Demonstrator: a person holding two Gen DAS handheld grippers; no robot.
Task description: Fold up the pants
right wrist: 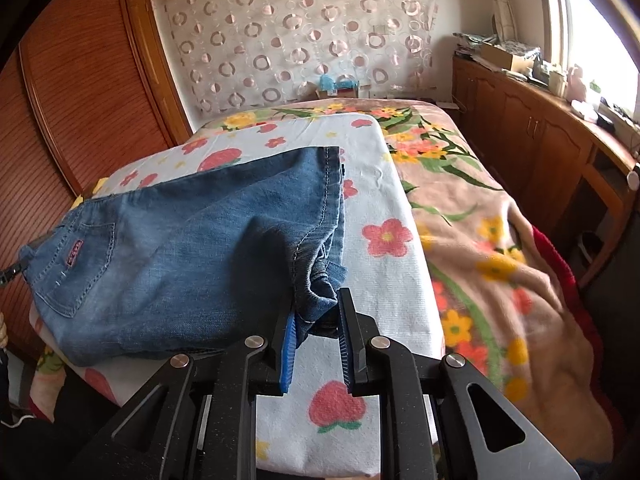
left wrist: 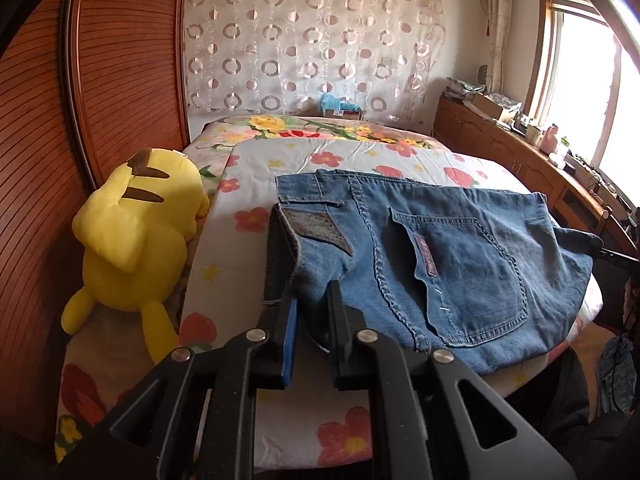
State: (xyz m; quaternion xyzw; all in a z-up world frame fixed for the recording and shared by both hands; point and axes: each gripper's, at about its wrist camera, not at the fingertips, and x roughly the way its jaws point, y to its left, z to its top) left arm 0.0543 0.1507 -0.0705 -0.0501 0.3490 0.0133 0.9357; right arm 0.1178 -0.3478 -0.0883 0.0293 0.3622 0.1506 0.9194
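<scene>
- Left wrist view: my left hand-held gripper (left wrist: 310, 300) pinches the waistband corner of the jeans (left wrist: 440, 264), its jaws narrow on the denim. The jeans lie folded on the bed (left wrist: 248, 360), back pocket up; a yellow plush (left wrist: 136, 236) lies beside them.
- Right wrist view: my right hand-held gripper (right wrist: 316, 312) clamps the bunched hem end of the jeans (right wrist: 180, 256), jaws narrow on the cloth.

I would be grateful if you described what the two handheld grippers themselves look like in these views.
Both the left gripper and the right gripper are matte black, with angular linkage arms showing triangular cut-outs, round silver pivot pins, and blue ribbed pads on the fingers. No cables or sleeves are visible.
</scene>
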